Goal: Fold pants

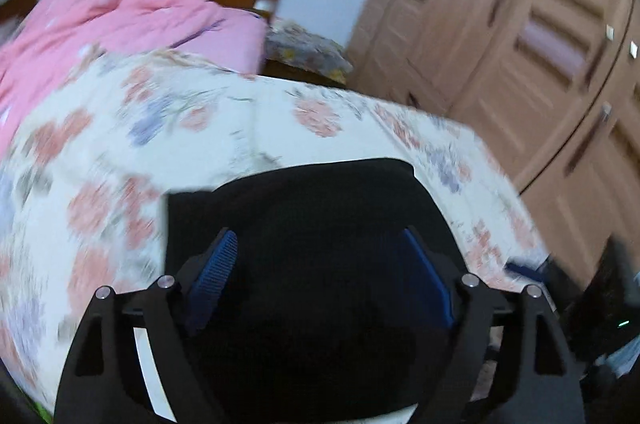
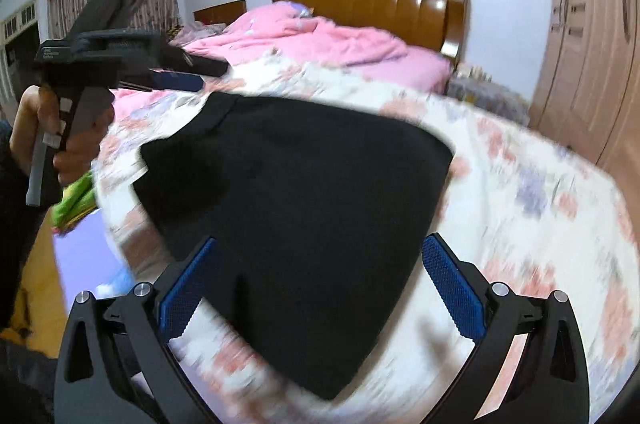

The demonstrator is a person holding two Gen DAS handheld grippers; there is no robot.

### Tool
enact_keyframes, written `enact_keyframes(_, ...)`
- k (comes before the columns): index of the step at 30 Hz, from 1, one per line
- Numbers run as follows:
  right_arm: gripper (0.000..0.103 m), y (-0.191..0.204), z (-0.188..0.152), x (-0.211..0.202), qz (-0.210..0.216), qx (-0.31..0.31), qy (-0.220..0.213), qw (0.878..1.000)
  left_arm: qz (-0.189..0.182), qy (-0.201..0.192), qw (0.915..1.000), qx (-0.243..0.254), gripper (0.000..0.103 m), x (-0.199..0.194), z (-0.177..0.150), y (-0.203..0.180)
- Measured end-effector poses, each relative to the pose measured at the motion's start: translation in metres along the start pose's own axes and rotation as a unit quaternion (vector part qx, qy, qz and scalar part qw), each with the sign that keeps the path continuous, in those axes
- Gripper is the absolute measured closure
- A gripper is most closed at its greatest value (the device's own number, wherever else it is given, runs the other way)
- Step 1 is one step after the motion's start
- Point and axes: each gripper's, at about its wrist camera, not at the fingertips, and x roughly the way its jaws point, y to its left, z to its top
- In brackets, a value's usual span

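pants: black pants (image 2: 296, 184) lying flat on the flowery bedspread (image 2: 540, 192), near the foot end of the bed. They look like a compact dark slab already, so I'd guess a fold or two is done, but that's just my read.

left gripper: my left gripper (image 1: 320, 280) hangs right over the pants (image 1: 304, 244), blue pads spread wide apart, nothing between them. In the right wrist view you can see it held up in my left hand (image 2: 68, 140) by the left edge of the bed, clear of the cloth.

right gripper: my right gripper (image 2: 320, 288) is also wide open and empty, pointed at the near corner of the pants.

handling: soft, floppy and light, I reckon. It'll sag and bunch the second I lift it, and a thick stack of layers could slip out of a shallow pinch. Probably not slippery, looks like matte knit, but honestly hard to say.

where to grab: I'd go for the two corners of one short edge, one gripper each, pinching all the layers together.

hard to see: the fabric is so black that seams, waistband and leg ends are just gone. Can't tell which end is which or how many layers there are. Both views are smeared with motion blur, and in the left wrist view the near edge of the pants is cut off behind the gripper.

background: pink quilt (image 2: 320, 40) and wooden headboard (image 2: 376, 0) at the far end, wardrobe (image 1: 520, 36) beside the bed.
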Motion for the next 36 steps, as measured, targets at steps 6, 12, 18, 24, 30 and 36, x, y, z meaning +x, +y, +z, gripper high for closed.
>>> enact_keyframes(6, 0.005, -0.058, 0.045, 0.057, 0.034, 0.038, 0.012, 0.999, 0.030, 0.053, 0.9981, 0.009, 0.020, 0.069, 0.022, 0.008)
enact_keyframes(12, 0.005, -0.076, 0.072, 0.115, 0.132, 0.030, 0.054, 0.989, 0.018, 0.050, 0.9986, 0.004, 0.020, 0.082, 0.004, 0.031)
enact_keyframes(18, 0.005, -0.078, 0.075, 0.164, 0.163, -0.014, 0.127, 0.978, 0.036, 0.043, 0.9984, 0.002, 0.020, 0.084, -0.003, 0.028)
enact_keyframes(24, 0.005, -0.090, 0.075, 0.157, 0.155, -0.019, 0.112, 0.981, 0.060, 0.046, 0.9970, 0.018, 0.020, 0.088, -0.005, 0.020)
enact_keyframes(30, 0.005, -0.093, 0.081, 0.176, 0.132, -0.018, 0.124, 0.983, 0.079, 0.050, 0.9950, 0.035, 0.016, 0.093, -0.005, 0.013)
enact_keyframes(36, 0.005, -0.104, 0.078, 0.201, 0.113, 0.002, 0.144, 0.983, 0.077, 0.049, 0.9953, 0.034, 0.016, 0.093, -0.005, 0.014)
